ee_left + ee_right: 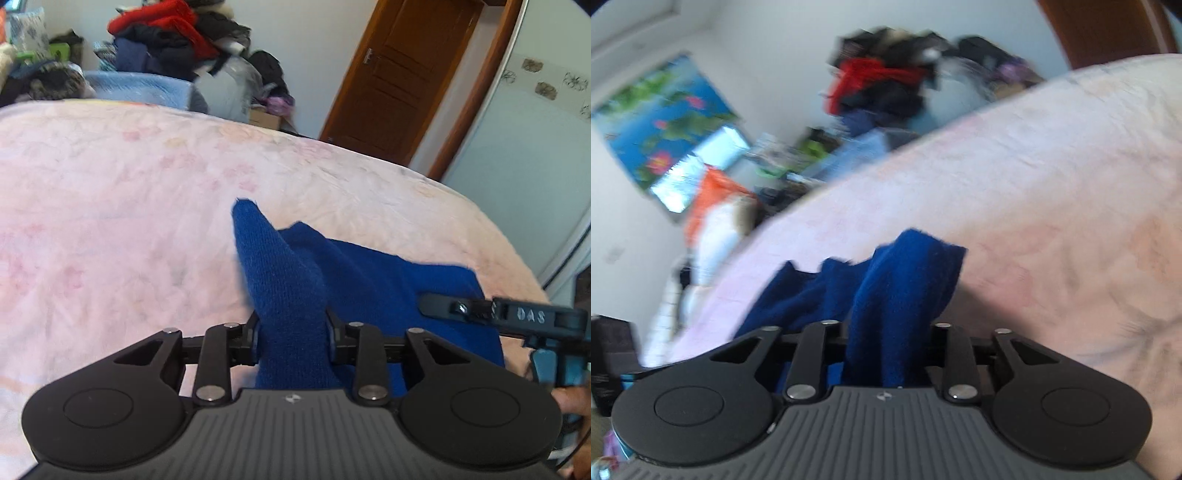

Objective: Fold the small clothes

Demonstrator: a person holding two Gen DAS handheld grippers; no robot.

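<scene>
A small blue knitted garment (354, 273) lies on the pink bed cover (129, 206). My left gripper (293, 332) is shut on one corner of it, and the cloth bunches up between the fingers and rises to a point. My right gripper (892, 343) is shut on another part of the blue garment (905, 280), which hangs bunched between its fingers. The right gripper also shows at the right edge of the left wrist view (517, 314), over the garment's right edge. The right wrist view is blurred and tilted.
The pink bed cover (1052, 184) fills most of both views. A heap of red and dark clothes (166, 37) sits beyond the bed's far edge. A brown door (399, 77) and a white wardrobe (535, 166) stand at the right. A picture (665, 129) hangs on the wall.
</scene>
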